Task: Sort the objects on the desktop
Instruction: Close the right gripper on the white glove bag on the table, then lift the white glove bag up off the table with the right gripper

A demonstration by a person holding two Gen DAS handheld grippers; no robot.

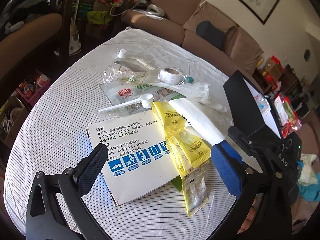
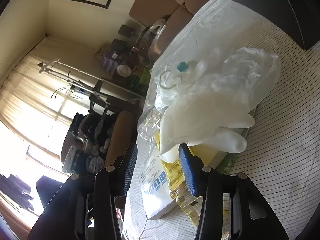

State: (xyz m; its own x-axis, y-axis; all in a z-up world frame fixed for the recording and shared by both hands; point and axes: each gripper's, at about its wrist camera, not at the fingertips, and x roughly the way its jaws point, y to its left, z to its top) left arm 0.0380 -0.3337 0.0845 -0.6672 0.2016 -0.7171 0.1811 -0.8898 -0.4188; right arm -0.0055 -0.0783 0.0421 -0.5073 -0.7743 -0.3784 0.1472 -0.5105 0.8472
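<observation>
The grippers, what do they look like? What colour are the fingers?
Both are black frames with round silver screws. The left gripper has a black dotted finger pad. The right gripper has bumpy blue fingers, and white letters "DAS" are printed on its black body.

window point(image 2: 30, 120) glare washes out the right view; both views sharp, bent and dark at the edges.

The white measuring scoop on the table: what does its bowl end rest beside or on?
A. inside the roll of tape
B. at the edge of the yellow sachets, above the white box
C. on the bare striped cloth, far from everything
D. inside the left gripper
B: in the left wrist view the white measuring scoop lies with its bowl next to the yellow sachets, just beyond the white box, apart from the roll of tape.
</observation>
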